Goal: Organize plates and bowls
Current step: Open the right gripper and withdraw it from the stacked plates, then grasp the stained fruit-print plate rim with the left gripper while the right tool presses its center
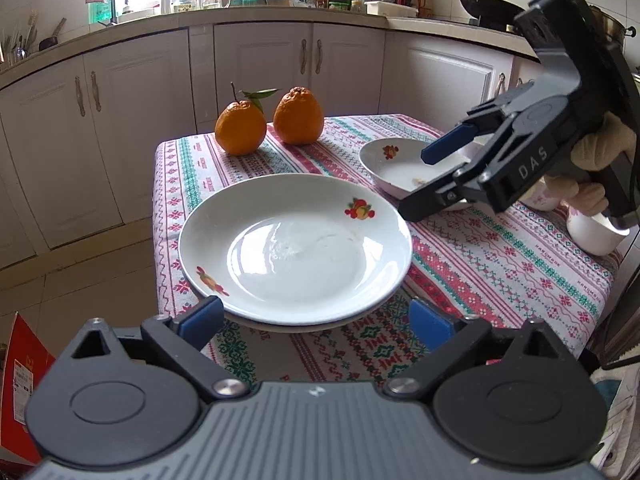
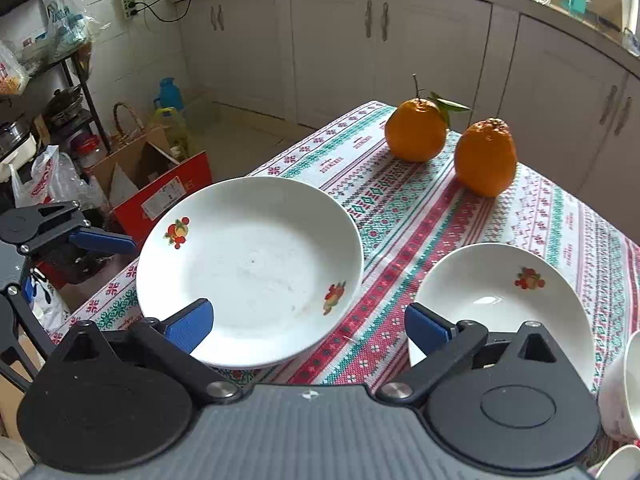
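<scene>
The right gripper (image 2: 308, 326) is held with its jaws spread wide and nothing between them, low over the near table edge, between the large plate (image 2: 248, 268) and the small bowl (image 2: 500, 296). The left gripper (image 1: 314, 318) is likewise spread and empty, its blue pads flanking the near rim of the large plate without touching it.

The step in hand is judged to be a choice of the next piece: both tools are free, and the large plate appears to be stacked on a second plate (image 1: 280, 327), whose rim is glimpsed beneath it. The next move probably calls for one rim to be straddled squarely before the jaws are closed.

The lower plate's rim is shown only in the left view. The red box (image 2: 168, 196) on the floor is clear only in the right view.
</scene>
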`<state>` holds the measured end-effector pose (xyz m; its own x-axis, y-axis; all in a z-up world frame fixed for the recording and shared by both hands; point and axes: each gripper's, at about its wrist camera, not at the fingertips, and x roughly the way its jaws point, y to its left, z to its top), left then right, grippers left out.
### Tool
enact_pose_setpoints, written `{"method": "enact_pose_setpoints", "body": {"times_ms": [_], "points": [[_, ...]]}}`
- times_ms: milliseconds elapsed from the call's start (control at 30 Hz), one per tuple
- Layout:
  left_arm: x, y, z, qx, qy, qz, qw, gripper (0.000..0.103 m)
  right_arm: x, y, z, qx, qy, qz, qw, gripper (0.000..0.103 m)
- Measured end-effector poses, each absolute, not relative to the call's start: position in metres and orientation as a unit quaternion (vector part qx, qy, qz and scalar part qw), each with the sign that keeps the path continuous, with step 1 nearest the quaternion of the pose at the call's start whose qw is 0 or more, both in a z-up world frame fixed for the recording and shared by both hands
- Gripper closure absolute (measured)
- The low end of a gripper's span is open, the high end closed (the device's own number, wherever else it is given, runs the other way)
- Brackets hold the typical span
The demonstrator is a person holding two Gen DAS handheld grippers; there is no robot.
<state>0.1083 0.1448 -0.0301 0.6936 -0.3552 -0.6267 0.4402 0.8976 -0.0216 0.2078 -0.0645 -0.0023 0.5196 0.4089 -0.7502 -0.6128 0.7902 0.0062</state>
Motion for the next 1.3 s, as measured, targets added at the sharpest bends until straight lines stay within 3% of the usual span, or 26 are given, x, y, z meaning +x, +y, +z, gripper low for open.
{"method": "enact_pose_setpoints", "body": {"times_ms": [433,1300], "points": [[0.100,0.118,0.007,0.073,0.286,-0.188,0.937,0.001,0.151,-0.119,-0.035,-0.139,0.372,0.175,0.901,0.000],[0.162,0.036,0.000,0.126,0.327,-0.246,0.904,0.001,0.167,-0.166,-0.082,-0.041,0.383,0.100,0.918,0.000]]}}
